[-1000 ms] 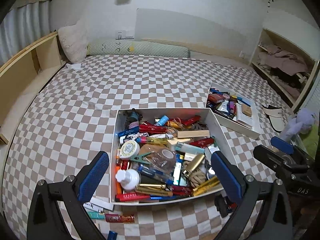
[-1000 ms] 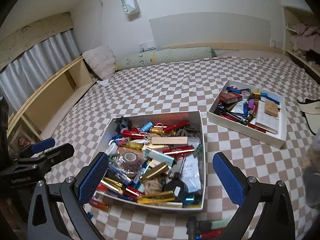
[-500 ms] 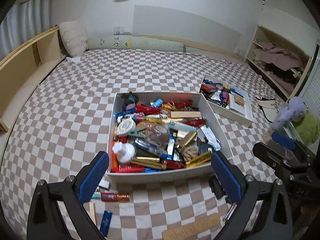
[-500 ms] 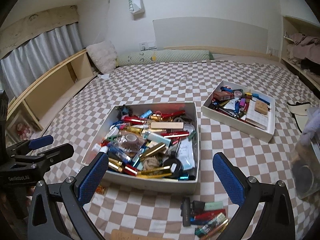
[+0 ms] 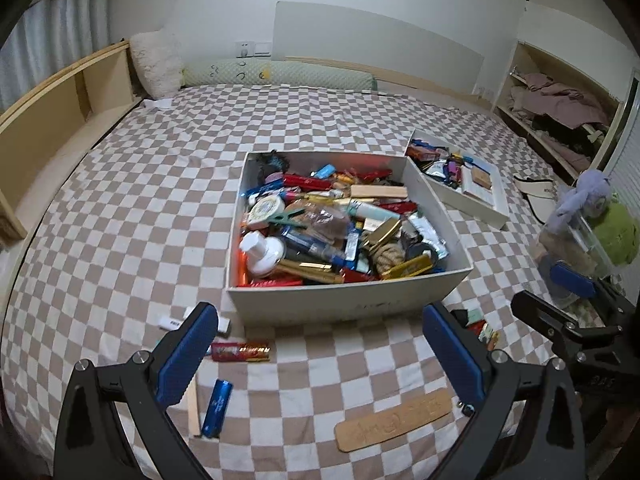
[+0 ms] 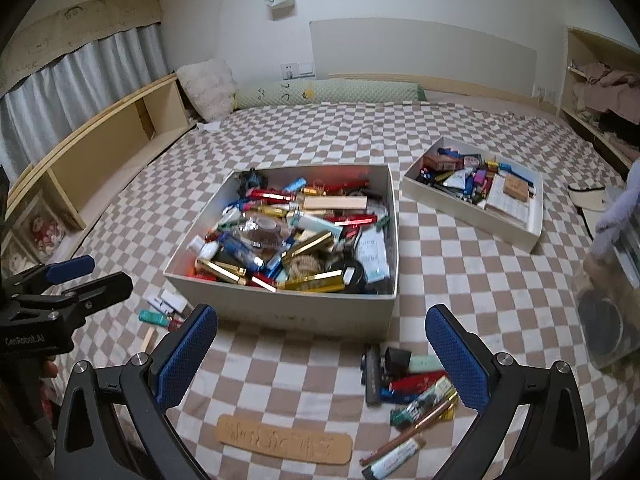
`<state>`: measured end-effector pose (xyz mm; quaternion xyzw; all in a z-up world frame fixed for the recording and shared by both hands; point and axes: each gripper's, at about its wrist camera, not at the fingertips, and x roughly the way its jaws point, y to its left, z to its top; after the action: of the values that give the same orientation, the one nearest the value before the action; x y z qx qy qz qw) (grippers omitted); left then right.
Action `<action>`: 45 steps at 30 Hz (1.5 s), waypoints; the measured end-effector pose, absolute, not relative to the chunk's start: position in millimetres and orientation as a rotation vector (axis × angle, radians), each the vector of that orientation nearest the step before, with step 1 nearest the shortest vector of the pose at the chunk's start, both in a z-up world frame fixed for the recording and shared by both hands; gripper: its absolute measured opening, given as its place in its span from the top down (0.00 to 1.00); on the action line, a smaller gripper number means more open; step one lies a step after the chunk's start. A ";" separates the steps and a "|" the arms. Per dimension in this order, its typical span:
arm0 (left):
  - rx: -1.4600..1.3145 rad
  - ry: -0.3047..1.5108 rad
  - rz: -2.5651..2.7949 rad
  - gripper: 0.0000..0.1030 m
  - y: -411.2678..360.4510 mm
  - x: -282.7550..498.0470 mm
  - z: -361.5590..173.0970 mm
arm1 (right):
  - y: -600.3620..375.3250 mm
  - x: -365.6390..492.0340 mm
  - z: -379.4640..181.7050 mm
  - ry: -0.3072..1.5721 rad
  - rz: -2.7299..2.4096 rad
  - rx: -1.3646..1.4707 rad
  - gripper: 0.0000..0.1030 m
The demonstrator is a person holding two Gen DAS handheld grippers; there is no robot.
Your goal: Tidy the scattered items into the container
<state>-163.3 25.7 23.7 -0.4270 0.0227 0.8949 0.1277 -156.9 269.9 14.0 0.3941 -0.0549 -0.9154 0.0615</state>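
Hovering over the checkered bed point(image 5: 132, 208), the left tool point(image 5: 320, 356) has its blue pads spread wide apart and grips nothing; the right tool point(image 6: 320, 354) is likewise spread apart and bare. From the left wrist view, the big white container point(image 5: 348, 304) sits at 12 o'clock of the left tool, heaped with tubes, gold bars, a rope coil and a white bottle point(image 5: 262, 252). Scattered items lie on the bed in front of the container: a red wrapper point(image 5: 240, 352) near its front wall at 11 o'clock, a blue tube point(image 5: 217, 406) just beside a thin wooden stick point(image 5: 193, 408) at 9 o'clock, and a flat wooden tag point(image 5: 394, 420) at 4 o'clock. From the right wrist view, a cluster of pens and packets point(image 6: 412, 392) lies at 3 o'clock, just beside the right pad, and a teal tube point(image 6: 154, 317) lies near the container's front left corner. A 2nd, shallower tray point(image 6: 468, 216) of items rests well apart at 1 o'clock
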 end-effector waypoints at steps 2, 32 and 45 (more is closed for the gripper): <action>-1.254 0.058 2.604 0.00 20.7 -158.7 19.7 | 268.1 -152.2 8.5 -0.159 -2.761 1.212 0.00; -1.603 0.091 2.602 0.00 -81.2 -147.3 -89.7 | 260.0 -113.1 -59.4 -0.210 -2.638 1.298 0.00; -2.030 0.023 2.609 0.00 -136.8 -161.4 -155.9 | 275.7 -106.7 -86.2 -0.297 -2.620 1.369 0.00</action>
<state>-161.4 -136.8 -155.9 -0.6120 0.0070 0.7865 -0.0819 -106.7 275.7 -86.2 0.4590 -0.0994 -0.8787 0.0851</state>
